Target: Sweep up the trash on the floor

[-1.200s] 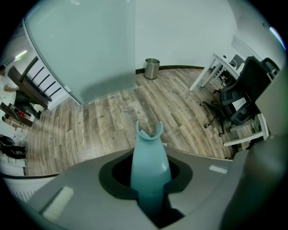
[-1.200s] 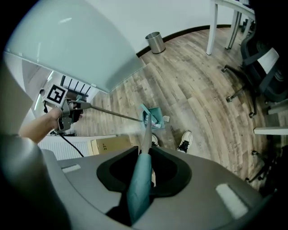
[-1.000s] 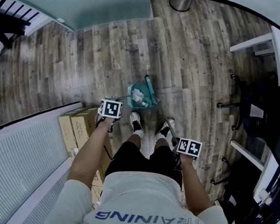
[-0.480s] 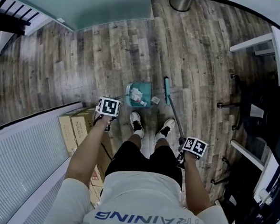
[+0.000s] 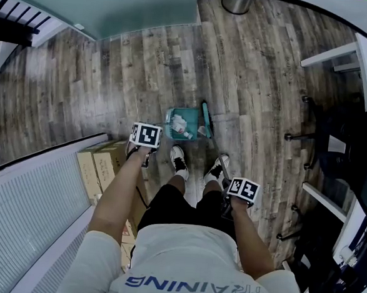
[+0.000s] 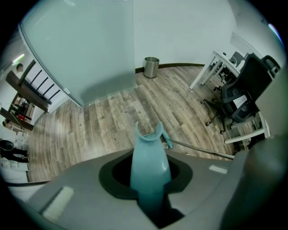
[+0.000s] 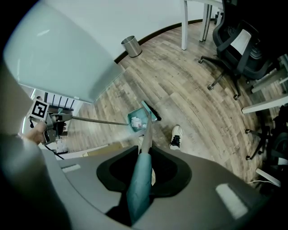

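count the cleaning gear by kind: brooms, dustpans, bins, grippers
broom: 1
dustpan: 1
metal bin: 1
grippers: 2, the left gripper shut on the dustpan handle, the right gripper shut on the broom handle
total: 5

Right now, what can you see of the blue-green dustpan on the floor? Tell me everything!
The dustpan is a teal, plastic-looking open tray sitting on the wooden floor just ahead of the person's shoes. White crumpled trash lies inside it. A thin pole rises from it to a teal handle, which the left gripper holds in shut jaws. The broom head sits close against its right side; whether they touch is unclear.
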